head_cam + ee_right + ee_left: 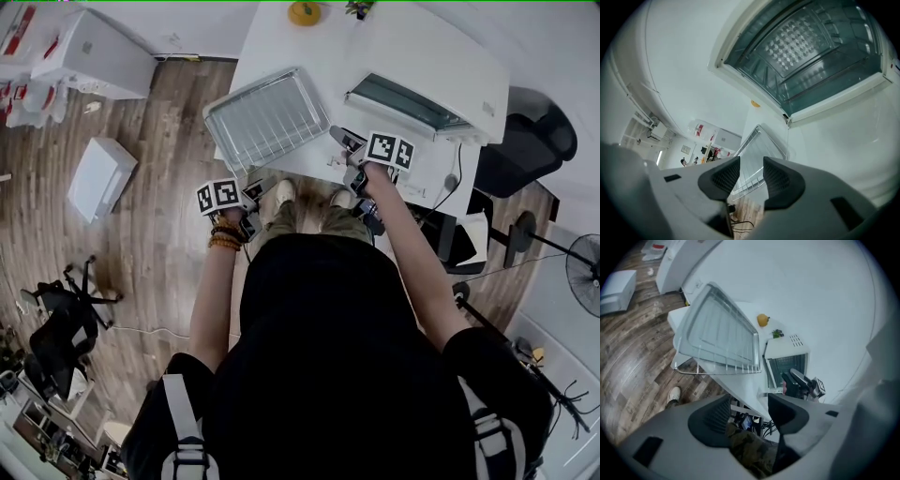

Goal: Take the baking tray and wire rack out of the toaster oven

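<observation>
Both grippers are empty: left gripper [749, 411] spread wide, right gripper [751, 177] partly apart. Baking tray [717, 331] and wire rack [719, 371] lie stacked on the white surface [281, 42], left of the toaster oven [441, 66] in the head view. Their long axis runs lower left to upper right, with one corner overhanging. I judge I should back away without snagging that corner.

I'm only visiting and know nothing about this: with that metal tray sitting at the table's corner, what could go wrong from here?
1. The baking tray and wire rack stick out past the table corner. A bump from the left gripper, whose jaws are open and empty, could tip them onto the floor.
2. The right gripper, also open, hovers close to the toaster oven. A careless swing might knock it.
</observation>
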Tool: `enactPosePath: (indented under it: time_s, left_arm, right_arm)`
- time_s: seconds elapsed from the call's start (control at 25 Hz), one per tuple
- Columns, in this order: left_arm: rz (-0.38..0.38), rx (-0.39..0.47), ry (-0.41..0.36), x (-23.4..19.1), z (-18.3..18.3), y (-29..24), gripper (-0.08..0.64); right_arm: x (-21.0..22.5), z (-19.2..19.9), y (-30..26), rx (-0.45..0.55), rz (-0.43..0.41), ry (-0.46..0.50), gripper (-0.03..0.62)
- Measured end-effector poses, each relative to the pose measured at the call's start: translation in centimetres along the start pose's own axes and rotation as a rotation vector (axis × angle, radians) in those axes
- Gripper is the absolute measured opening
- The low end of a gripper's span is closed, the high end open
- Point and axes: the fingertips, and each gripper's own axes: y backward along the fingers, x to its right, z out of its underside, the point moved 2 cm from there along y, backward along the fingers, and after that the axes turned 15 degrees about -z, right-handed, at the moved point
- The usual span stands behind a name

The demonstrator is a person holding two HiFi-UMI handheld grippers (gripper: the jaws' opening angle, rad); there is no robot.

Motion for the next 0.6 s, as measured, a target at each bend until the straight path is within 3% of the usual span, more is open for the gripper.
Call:
enactPosePath:
  time_s: [0.12,0.6]
  left_arm:
    - [0.01,0.034,-0.122,2.8,-0.9,0.8,0.248]
    - [0.069,0.397,-0.521,16.7,-10.4,4.8,0.178]
  right_arm:
    - [-1.4,-1.2,0.5,0.019,-0.013,0.075,0.164]
    - [-8.5,-7.0,4.6,0.152,0.0,0.46,0.139]
